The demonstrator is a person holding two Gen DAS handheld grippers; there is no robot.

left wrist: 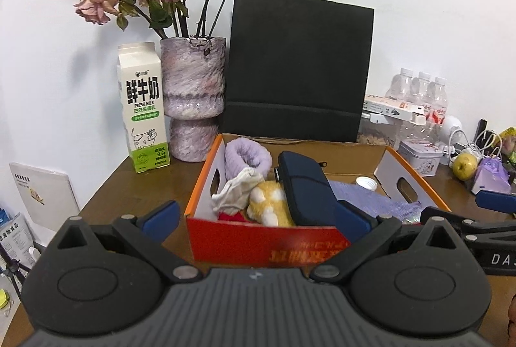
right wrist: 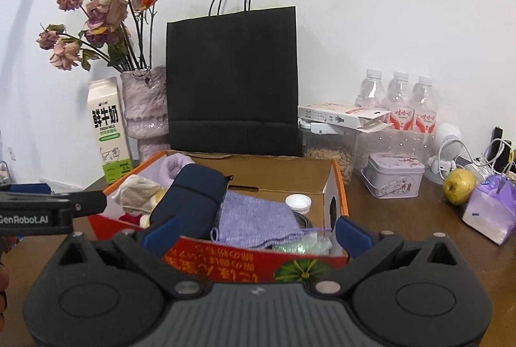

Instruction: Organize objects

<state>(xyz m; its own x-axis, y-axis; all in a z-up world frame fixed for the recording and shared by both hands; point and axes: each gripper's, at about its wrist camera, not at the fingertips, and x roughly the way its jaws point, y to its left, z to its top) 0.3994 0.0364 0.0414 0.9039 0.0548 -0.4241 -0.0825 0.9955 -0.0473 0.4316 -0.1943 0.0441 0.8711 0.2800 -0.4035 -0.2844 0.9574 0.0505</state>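
The left gripper fills the bottom of its own view: a grey ribbed centre plate with a small pale mark at its top edge, flanked by two rounded black housings, each with a shallow circular recess. Black linkage arms with triangular cut-outs and silver round pins run up to blue fingertips. The right gripper is built the same, with blue pads and silver pins. At the left edge of the right view, the other tool's black side carries white lettering "GenRobot.AI". A sliver of skin shows at the lower right edge of the left view.
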